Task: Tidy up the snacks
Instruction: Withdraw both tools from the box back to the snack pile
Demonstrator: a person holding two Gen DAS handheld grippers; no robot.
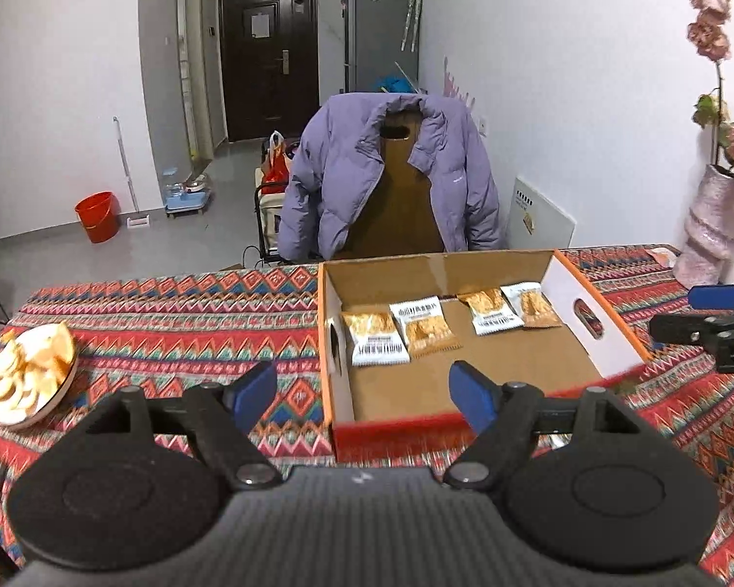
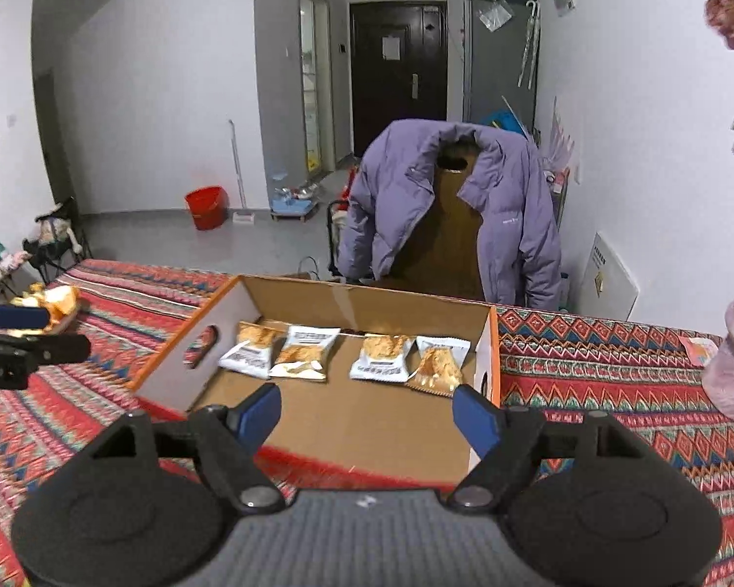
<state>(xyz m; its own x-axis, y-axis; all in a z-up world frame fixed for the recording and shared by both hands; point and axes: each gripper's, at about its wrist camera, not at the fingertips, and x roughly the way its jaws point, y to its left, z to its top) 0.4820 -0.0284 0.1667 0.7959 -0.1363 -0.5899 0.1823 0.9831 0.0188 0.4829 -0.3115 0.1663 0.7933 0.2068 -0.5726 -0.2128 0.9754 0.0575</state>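
**Both grippers empty above the snack box**

Nearest us, the left gripper (image 1: pixel 362 398) hangs over the patterned tablecloth (image 1: pixel 171 303) at the box's near left corner, blue pads apart, nothing between them. The right gripper (image 2: pixel 367 413) hangs over the near edge of the cardboard box (image 2: pixel 328 303), jaws likewise apart and empty. Each gripper shows at the edge of the other's view.

Beyond the pads we see the shallow open box, orange-red outside, brown inside, with a handle cutout in each end wall. Four snack packets (image 2: pixel 340 357) lie flat in a row across the far half of its floor, in two pairs with a gap between; none touches a gripper.

At the table's left sits a plate of orange peel (image 1: pixel 24 381). At the right stands a pink vase (image 1: pixel 714 225) with flowers.

Behind the table, a purple puffer jacket (image 1: pixel 391 176) drapes a wooden chair. Farther off: a red bucket (image 1: pixel 98 215), a dark door (image 1: pixel 269 58).
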